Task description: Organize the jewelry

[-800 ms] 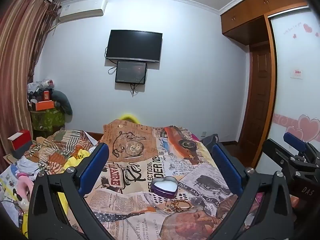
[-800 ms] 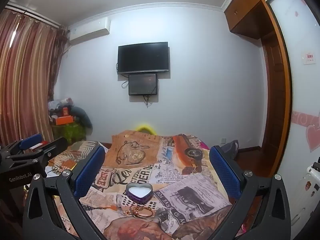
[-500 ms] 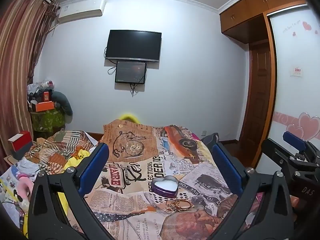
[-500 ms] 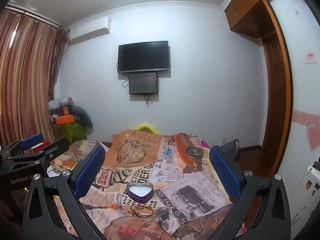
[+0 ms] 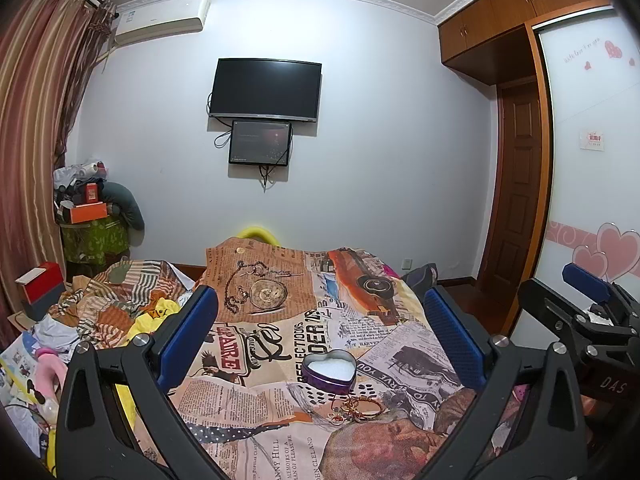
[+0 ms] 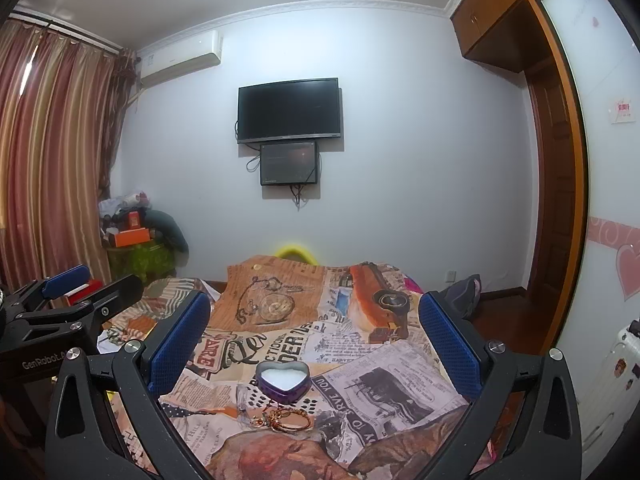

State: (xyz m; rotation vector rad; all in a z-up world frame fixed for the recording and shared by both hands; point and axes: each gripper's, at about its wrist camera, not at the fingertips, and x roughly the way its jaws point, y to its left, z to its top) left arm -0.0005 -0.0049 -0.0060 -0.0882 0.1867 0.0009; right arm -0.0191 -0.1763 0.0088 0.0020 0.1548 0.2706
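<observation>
A purple heart-shaped tin (image 5: 329,372) (image 6: 283,378) with a white lining sits open on the newspaper-print bedspread (image 5: 280,332) (image 6: 360,360). Just in front of it lies a small heap of gold jewelry (image 5: 357,406) (image 6: 286,417), with a bangle and smaller pieces. My left gripper (image 5: 319,298) hovers open above the bed, short of the tin, and nothing is between its blue pads. My right gripper (image 6: 314,300) is likewise open and holds nothing. Each gripper shows at the edge of the other's view: right gripper (image 5: 560,288), left gripper (image 6: 112,276).
Crumpled clothes and toys (image 5: 100,312) pile up on the bed's left side, by a red box (image 5: 40,288). A TV (image 5: 266,90) hangs on the far wall. A wardrobe with a door (image 5: 520,200) lines the right; a white suitcase (image 6: 612,376) stands below it.
</observation>
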